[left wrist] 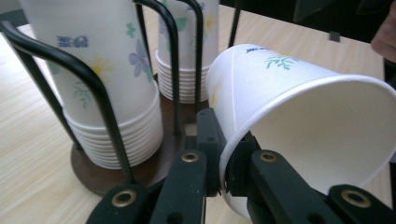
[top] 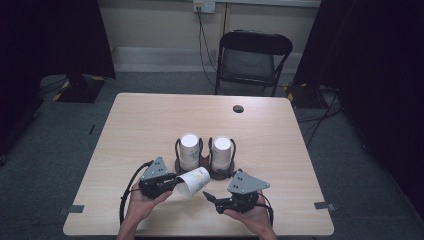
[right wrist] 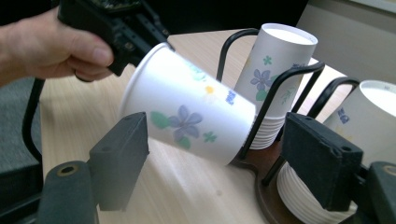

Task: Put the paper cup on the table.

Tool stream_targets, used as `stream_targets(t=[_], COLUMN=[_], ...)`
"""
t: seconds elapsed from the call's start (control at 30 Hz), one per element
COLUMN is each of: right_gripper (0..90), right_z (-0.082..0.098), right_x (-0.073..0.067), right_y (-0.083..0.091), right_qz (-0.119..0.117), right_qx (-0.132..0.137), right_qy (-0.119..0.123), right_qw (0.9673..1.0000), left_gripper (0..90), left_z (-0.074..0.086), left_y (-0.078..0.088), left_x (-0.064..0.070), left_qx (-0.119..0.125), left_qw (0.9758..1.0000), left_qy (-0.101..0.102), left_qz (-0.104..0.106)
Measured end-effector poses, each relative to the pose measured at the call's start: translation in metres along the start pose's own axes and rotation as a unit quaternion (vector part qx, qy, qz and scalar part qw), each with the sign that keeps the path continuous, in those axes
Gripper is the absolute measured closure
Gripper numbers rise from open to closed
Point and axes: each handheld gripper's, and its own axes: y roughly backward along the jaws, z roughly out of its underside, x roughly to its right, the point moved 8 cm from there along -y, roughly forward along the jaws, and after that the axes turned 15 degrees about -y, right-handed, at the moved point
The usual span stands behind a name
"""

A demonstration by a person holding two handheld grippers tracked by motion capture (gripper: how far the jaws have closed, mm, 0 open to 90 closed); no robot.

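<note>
Pale wood surface point(top: 140, 125), rectangular, with a dark round port near its far edge; grey carpet around it, a black folding chair point(top: 251, 57) behind, dark curtains at both sides swallowing the room's edges.

Item: paper cup point(top: 194, 182), white with printed flowers, lying tilted on its side above the near part of the surface, mouth toward the person's left, base pointing at the cup racks. In the left gripper view its rim is cut off at the right and bottom edges.

Item: left claw point(top: 173, 181), clenched on the cup's rim, one jaw inside the mouth, one outside. The person's left hand point(top: 142, 207) holds it; the forearm runs off the bottom edge.

Item: right claw point(top: 207, 196), released, jaws standing wide to either side of the cup's lower body in the right gripper view, pads off it. Whether the cup sits between the jaws or beyond them cannot be told.

Item: two wire cup racks point(top: 205, 167) on dark round bases, side by side mid-surface, each carrying an upside-down stack of cups point(top: 189, 150). Print on the cups is too small to read.
</note>
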Motion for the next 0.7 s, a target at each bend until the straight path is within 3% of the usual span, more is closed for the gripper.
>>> stream_targets(t=[0.2,0.27,0.4,0.53,0.7], right_gripper=[20.7,20.5,20.7,20.0,19.5], right_z=[0.000,0.001,0.000,-0.001,0.004], right_x=[-0.004,-0.005,-0.010,-0.018,-0.019], right_y=[-0.006,-0.008,-0.010,-0.014,-0.022], right_qz=[-0.006,-0.004,-0.004,-0.003,-0.003], right_qx=[-0.022,-0.027,-0.038,-0.050,-0.072], right_qy=[0.024,0.035,0.058,0.098,0.117], right_qw=[0.9995,0.9990,0.9976,0.9939,0.9905], left_gripper=[87.0,87.0,87.0,87.0,87.2], left_z=[-0.003,-0.002,-0.002,-0.001,0.001], left_y=[-0.001,-0.001,-0.001,-0.002,-0.005], left_x=[0.000,0.001,0.003,0.004,0.004], left_qx=[-0.004,-0.004,-0.011,-0.014,-0.021], left_qw=[0.9999,0.9998,0.9997,0.9995,0.9990], left_qy=[0.000,-0.015,-0.010,-0.008,-0.001], left_qz=[0.009,0.008,0.017,0.025,0.038])
